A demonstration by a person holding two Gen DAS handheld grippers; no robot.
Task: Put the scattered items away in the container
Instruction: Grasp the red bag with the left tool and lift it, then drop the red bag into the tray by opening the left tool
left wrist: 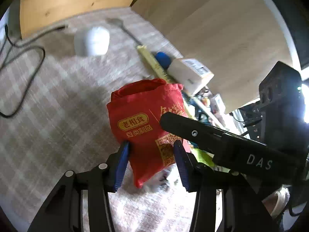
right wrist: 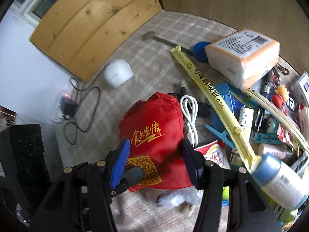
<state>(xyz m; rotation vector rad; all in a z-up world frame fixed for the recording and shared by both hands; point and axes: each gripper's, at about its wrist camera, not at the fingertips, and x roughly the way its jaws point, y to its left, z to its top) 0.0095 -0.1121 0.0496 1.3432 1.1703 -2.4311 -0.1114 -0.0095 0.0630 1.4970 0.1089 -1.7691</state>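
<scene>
A red cloth bag (left wrist: 143,123) with gold print stands open-mouthed on the checked cloth. My left gripper (left wrist: 151,148) has its blue pads against both sides of the bag's lower part. My right gripper (right wrist: 154,150) straddles the same red bag (right wrist: 154,123) from the other side; its black body (left wrist: 222,141) crosses the left wrist view. Scattered items lie to the right: a white cable (right wrist: 190,114), a long yellow strip (right wrist: 216,98), a tissue pack (right wrist: 243,56), a blue ball (right wrist: 200,48), a blue-capped bottle (right wrist: 280,181).
A white round device (right wrist: 117,73) and black cords (right wrist: 85,104) lie at the left. A metal spoon (right wrist: 160,37) lies near the back. Wooden boards (right wrist: 96,23) wall the cloth at the rear. A crowded pile of small items (right wrist: 270,116) fills the right side.
</scene>
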